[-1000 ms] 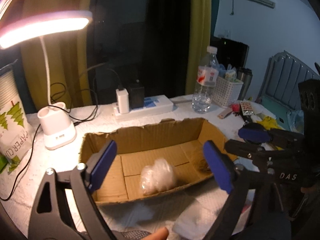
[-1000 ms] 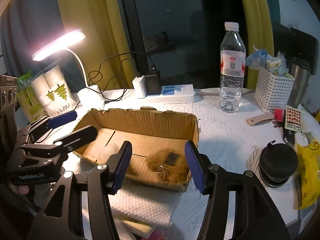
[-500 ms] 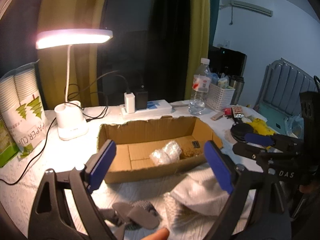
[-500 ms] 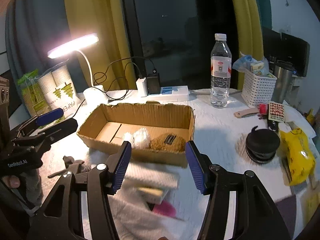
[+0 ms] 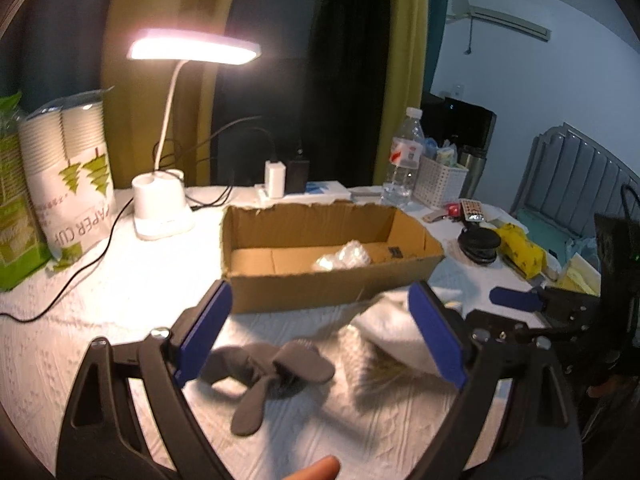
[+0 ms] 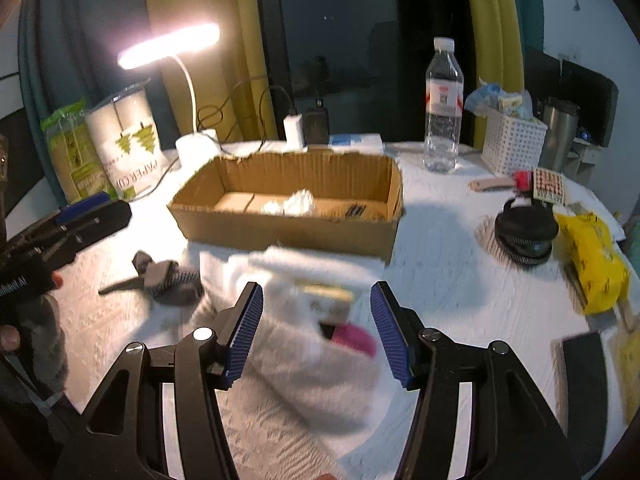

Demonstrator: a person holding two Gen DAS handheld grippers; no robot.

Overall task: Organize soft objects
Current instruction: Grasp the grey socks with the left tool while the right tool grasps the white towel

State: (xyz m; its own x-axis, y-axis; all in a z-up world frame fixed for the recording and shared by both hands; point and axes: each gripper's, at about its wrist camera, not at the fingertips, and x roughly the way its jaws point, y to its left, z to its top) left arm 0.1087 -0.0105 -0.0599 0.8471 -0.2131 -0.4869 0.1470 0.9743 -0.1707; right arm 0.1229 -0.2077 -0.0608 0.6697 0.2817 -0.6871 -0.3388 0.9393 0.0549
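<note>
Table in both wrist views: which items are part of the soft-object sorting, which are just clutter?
Job items:
cardboard box
crinkled white bundle in the box
grey sock on the table
white fluffy cloth on the table
left gripper and right gripper, jaws apart, nothing held

Clutter:
desk lamp
paper cup pack
water bottle
white basket
yellow bag
</note>
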